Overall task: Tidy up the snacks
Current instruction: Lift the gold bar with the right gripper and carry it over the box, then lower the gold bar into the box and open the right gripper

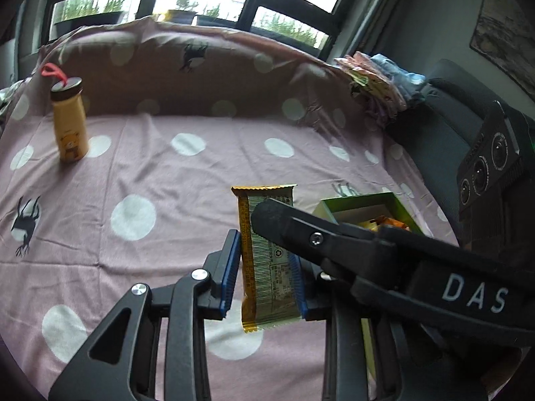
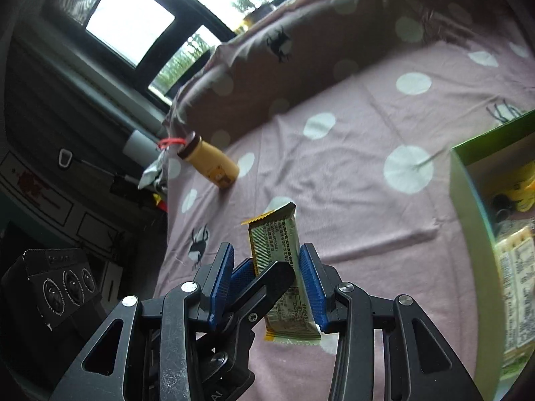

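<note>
Both tools meet at one snack bar (image 1: 269, 260), low in the middle of each frame. The left tool (image 1: 265, 267) has its blue pads closed on the wrapper's long edges, while the right tool (image 2: 272, 284) sits around the same bar with one pad (image 2: 312, 284) against it and the other standing off (whether it truly grips, I can't tell). The bar hangs upright above the dotted pink bedsheet (image 1: 167, 173). It looks light, with slick, crinkly foil and probably a brittle filling, so hold mid-body, not the crimped ends. The green box (image 2: 468, 220), already holding snacks, is at the right edge.
</note>
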A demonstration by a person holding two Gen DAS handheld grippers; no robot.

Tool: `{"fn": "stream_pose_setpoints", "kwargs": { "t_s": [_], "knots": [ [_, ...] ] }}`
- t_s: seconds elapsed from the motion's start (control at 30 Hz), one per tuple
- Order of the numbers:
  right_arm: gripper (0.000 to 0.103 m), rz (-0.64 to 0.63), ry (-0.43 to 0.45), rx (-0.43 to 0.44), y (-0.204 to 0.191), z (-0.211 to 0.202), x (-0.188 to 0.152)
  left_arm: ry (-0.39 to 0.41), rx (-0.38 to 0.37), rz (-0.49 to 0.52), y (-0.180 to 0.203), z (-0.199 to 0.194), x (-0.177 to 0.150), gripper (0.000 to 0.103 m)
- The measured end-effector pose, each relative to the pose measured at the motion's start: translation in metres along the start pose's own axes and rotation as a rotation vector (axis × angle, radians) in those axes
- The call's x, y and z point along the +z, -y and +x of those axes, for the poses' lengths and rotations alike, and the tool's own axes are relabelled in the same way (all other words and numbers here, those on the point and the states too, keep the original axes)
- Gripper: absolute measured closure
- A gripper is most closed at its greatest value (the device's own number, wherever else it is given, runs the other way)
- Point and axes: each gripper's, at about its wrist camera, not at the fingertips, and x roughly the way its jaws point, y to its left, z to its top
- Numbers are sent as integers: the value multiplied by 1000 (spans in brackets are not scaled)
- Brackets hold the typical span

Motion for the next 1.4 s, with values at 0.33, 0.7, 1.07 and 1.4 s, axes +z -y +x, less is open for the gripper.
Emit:
{"fn": "stream_pose_setpoints", "kwargs": {
  "t_s": [0.33, 0.7, 1.07, 1.4],
  "knots": [
    [58, 124, 245, -92, 55, -85, 13, -9, -173, 184, 83, 35, 11, 75],
    [58, 264, 323, -208, 100, -121, 10, -120, -230, 276, 137, 72, 2, 74],
    [58, 388, 289, -270, 143, -126, 6, -258, -255, 257, 157, 109, -11, 74],
    [58, 431, 261, -331, 152, -124, 5, -321, -258, 231, 156, 118, -15, 37]
  ]
}}
